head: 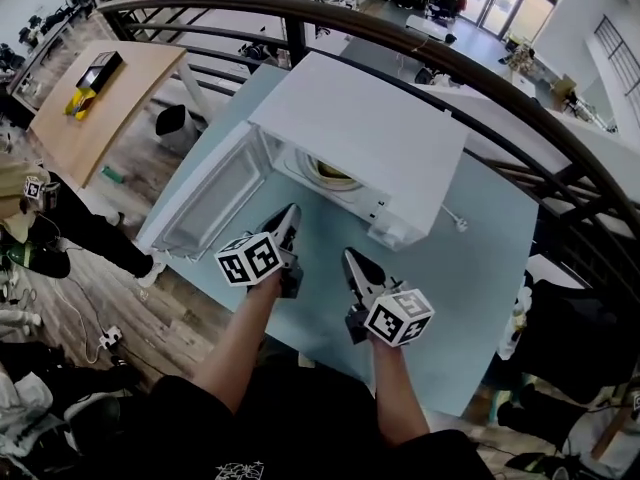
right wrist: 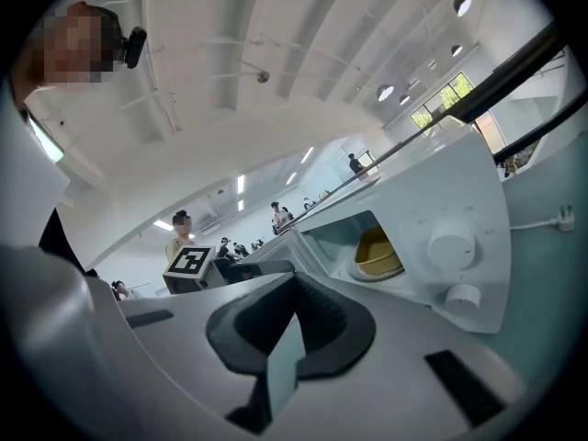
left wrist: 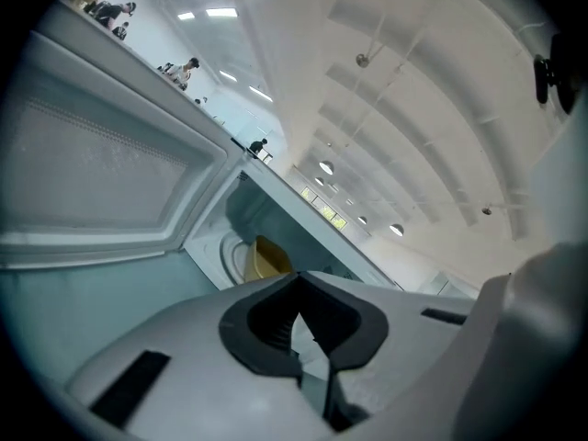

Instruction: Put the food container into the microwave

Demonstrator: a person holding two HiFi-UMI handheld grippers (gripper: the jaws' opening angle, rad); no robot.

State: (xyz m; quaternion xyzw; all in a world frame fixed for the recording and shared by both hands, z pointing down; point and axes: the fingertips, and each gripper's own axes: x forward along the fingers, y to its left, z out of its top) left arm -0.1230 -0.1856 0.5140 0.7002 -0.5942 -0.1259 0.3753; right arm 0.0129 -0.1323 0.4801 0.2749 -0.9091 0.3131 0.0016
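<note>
Pale blue-green, the flat tabletop (head: 480, 268) carries everything here. A white boxy microwave (head: 370, 138) stands toward its far left corner, with its cavity facing the near edge. The microwave's white door with a frosted window panel (head: 215, 203) hangs wide open and reaches out toward the table's left edge.

Over the near edge, the left gripper (head: 290, 213) points at the cavity mouth, just inside the open door. The right gripper (head: 352, 258) hangs just beside it, nearer the person and below the control panel with two round white knobs (right wrist: 452, 246). Each gripper's own view shows its dark pads meeting at the tips with nothing between them, so both are closed and empty.

The yellow round food container (head: 330, 175) already sits inside the microwave on the pale turntable, and it shows through the opening in all three views.

Judging from this, the placing is done and the step in hand is finishing up, most likely by shutting the door. That would call for the left gripper to go round to the door's outer face and push it toward the cavity until it latches, while the right gripper keeps clear of the closing gap.
</note>
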